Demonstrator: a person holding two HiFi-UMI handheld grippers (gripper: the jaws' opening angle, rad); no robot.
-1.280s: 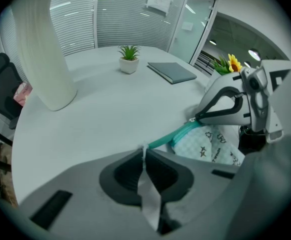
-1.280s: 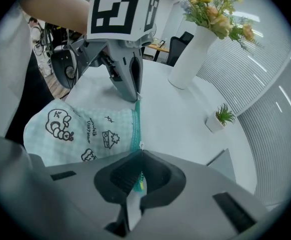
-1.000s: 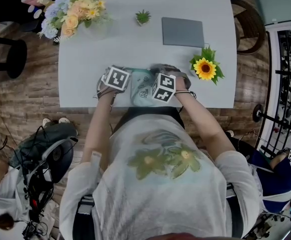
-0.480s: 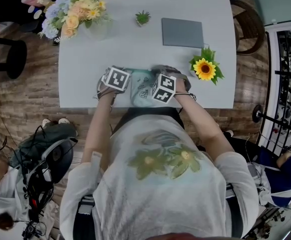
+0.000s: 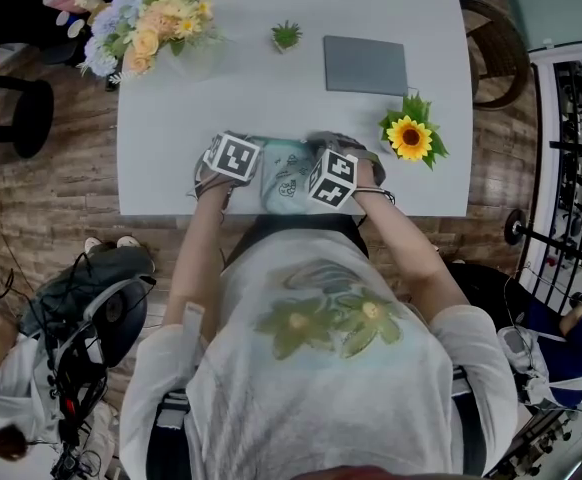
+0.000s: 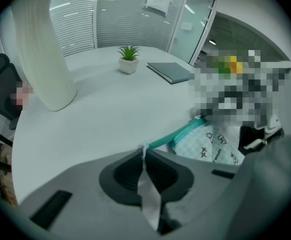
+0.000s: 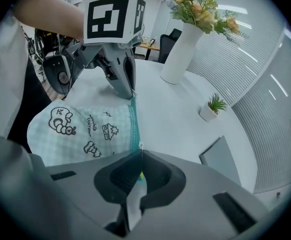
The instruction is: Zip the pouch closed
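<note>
I counted two grippers, the left gripper (image 6: 144, 156) and the right gripper (image 7: 141, 156), one pouch (image 5: 289, 173), one flower vase (image 6: 43, 59), one potted plant (image 5: 286, 35), one grey notebook (image 5: 365, 64), one sunflower (image 5: 409, 136), one table (image 5: 271, 98).

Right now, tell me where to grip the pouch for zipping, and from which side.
Pinch the two ends of the teal zipper band on the pouch. It lies flat on the table, so that thin far edge looks the best hold; come down steeply from the near side.

right tongs (image 5: 323, 153) rolled slightly on the pouch (image 5: 286, 173), person in blue (image 5: 563, 368) at lower right shifted
</note>
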